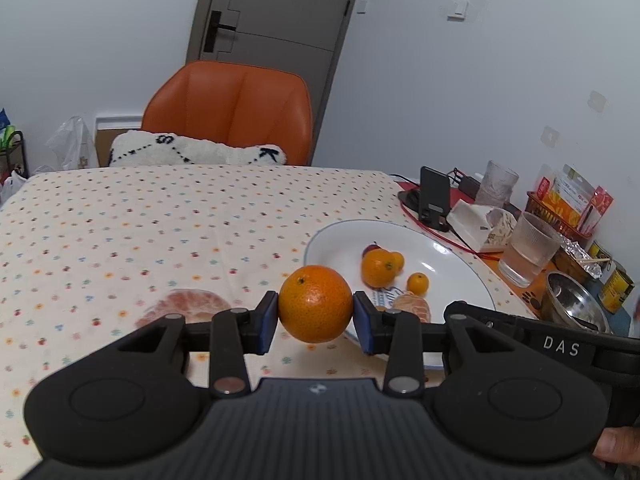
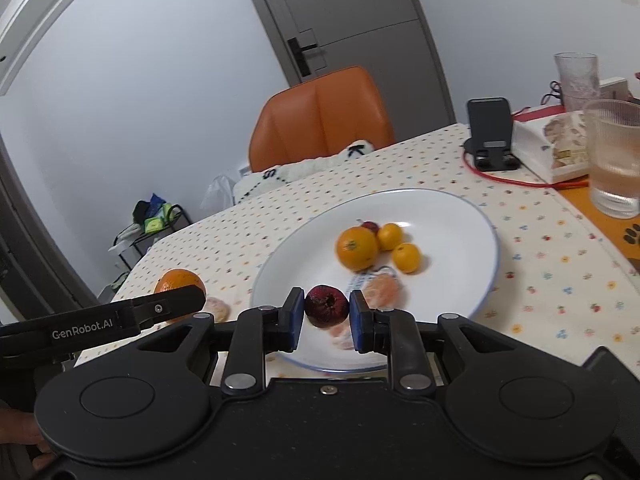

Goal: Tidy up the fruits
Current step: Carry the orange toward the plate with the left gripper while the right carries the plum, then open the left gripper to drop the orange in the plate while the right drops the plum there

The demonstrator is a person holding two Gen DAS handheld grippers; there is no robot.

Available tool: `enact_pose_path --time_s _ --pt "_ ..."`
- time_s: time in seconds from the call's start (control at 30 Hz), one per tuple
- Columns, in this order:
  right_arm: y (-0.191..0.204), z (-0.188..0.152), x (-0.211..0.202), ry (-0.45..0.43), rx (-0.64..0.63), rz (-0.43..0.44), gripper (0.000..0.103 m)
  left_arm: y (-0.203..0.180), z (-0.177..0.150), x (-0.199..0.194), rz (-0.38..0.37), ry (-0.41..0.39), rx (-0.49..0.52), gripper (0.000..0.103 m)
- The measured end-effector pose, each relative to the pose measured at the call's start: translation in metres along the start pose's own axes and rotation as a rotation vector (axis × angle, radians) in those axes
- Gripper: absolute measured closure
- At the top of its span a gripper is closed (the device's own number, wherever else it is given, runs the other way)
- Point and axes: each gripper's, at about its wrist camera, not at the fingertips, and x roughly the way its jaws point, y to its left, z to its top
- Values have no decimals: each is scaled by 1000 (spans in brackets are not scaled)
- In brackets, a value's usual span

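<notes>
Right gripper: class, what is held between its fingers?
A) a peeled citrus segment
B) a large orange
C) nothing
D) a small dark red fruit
D: the right gripper is closed on a small dark red fruit just above the white plate.

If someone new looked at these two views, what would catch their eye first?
Most striking is that both grippers carry fruit: the left gripper clamps a big orange above the dotted tablecloth, just left of the white plate. The right gripper pinches a dark red fruit over the plate's near edge. On the plate lie several smaller oranges and a peeled one.
</notes>
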Motion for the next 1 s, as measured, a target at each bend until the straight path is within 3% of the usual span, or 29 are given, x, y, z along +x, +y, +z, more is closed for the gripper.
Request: enact_pose_path --time_s 0.37,0.57,1.0 --pt "-28 1 2 1 38 -46 80 -20 3 29 -26 29 29 65" --pt "-36 2 7 3 52 -57 72 -23 4 39 -26 45 28 64" --pt "-24 -1 7 14 37 -33 67 -9 6 23 31 28 17 47"
